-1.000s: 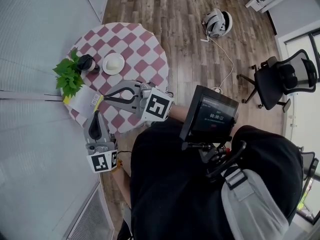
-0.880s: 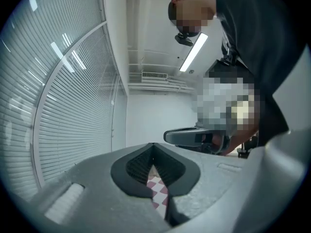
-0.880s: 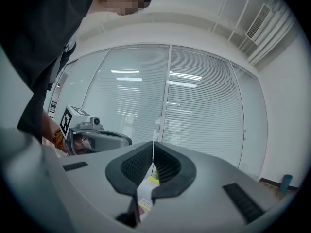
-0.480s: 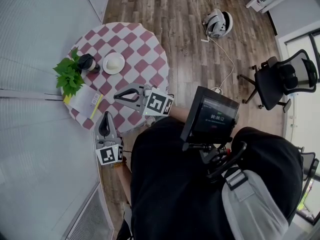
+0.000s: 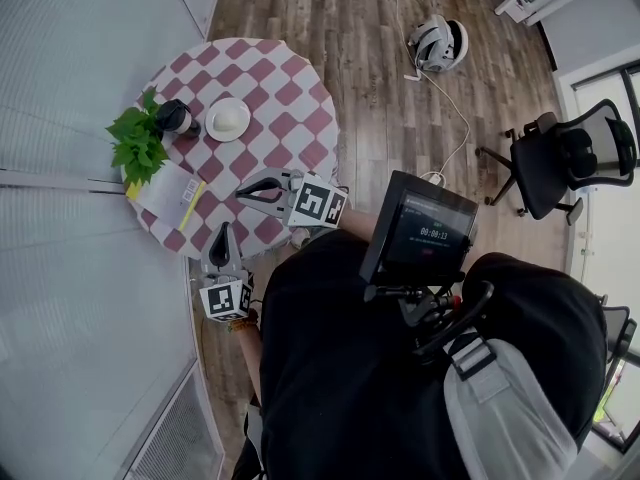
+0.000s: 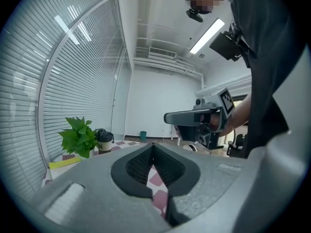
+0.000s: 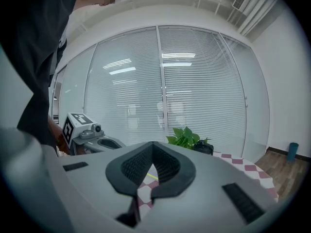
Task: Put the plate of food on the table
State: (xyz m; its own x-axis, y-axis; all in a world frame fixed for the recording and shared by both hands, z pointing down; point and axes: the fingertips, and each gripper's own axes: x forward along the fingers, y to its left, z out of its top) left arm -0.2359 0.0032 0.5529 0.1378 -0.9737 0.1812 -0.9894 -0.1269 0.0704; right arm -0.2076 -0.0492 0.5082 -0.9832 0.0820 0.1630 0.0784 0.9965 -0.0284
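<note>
Plate of food (image 5: 227,118) sits on the checkered round table (image 5: 292,94), near coffee cup (image 5: 172,116) and potted plant (image 5: 138,146). Left gripper (image 5: 222,236) and right gripper (image 5: 248,189) are at the table's near edge, both closed tip-to-tip and holding nothing.

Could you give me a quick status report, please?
Left gripper and right gripper shut, empty. Plate of food sits on table. Nothing blocking.
</note>
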